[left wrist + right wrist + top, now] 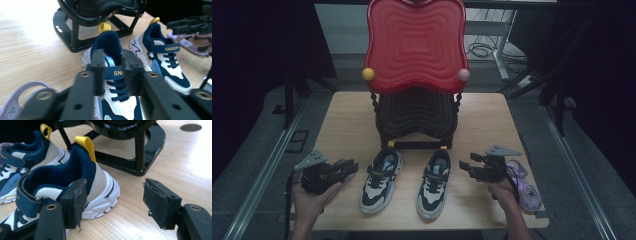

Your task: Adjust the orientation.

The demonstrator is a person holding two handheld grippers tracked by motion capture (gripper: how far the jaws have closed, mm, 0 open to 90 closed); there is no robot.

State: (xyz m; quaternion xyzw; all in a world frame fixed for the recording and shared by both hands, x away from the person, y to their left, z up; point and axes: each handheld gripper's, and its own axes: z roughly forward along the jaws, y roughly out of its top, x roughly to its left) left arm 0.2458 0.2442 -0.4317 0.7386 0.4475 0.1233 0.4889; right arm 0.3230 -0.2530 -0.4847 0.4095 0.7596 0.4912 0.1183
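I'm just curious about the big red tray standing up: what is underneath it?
Under the red tray sits a black ribbed tray in the same black stand, on the wooden table. Its back part is covered by the red one.

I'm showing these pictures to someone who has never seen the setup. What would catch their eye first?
Most likely the big red wavy tray topping the black rack at the table's far middle. Next, the pair of navy-and-white sneakers, the left sneaker and right sneaker, side by side in front of the rack, flanked by the left gripper and right gripper. A lilac sandal lies at the right edge.
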